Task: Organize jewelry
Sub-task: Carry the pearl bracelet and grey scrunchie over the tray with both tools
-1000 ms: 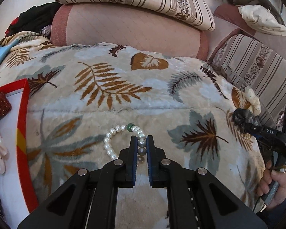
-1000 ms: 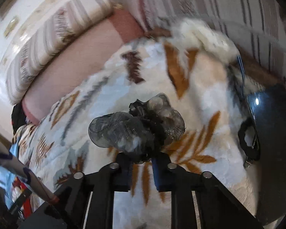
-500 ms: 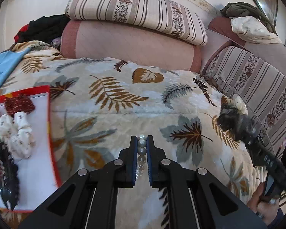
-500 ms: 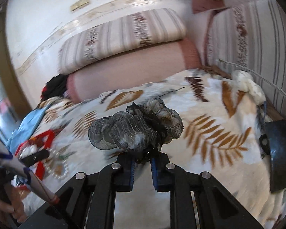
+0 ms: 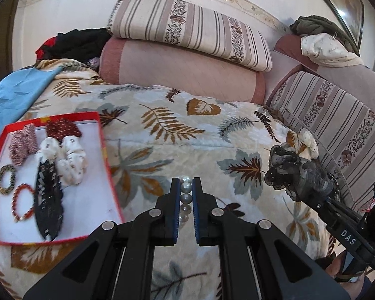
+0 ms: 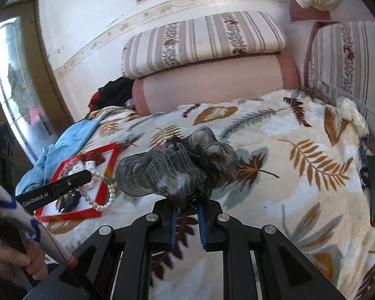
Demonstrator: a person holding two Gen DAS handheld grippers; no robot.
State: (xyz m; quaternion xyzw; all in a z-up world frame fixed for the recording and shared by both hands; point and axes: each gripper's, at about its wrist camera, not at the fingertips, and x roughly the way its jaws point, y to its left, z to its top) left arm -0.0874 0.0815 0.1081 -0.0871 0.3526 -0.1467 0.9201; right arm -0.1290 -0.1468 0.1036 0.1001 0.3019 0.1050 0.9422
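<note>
**Both grippers loaded, tray half filled**

The fingers of the left gripper are pinched on a pearl bracelet; several beads sit in a line in the narrow gap between the blue pads, and in the right wrist view the rest of the loop hangs free below that gripper, over the tray's near right corner. The right gripper is clamped on the gathered base of a grey gauzy scrunchie, which bulges above its tips.

Going left to right in the left wrist view: a red-rimmed tray lies on a leaf-print blanket at the left. The held pearls are at centre. The right gripper with its scrunchie is at the right, and just behind it a cream scrunchie lies on the blanket near the striped cushion.

Judged from this, the work is well along but not finished. The tray already holds seven pieces, as far as I can count: two reddish scrunchies, two white ones, one long black feather-shaped piece, and two bead bracelets, one dark, one red. Three pieces remain outside it: the two being carried and the cream scrunchie, which looks untouched.
</note>
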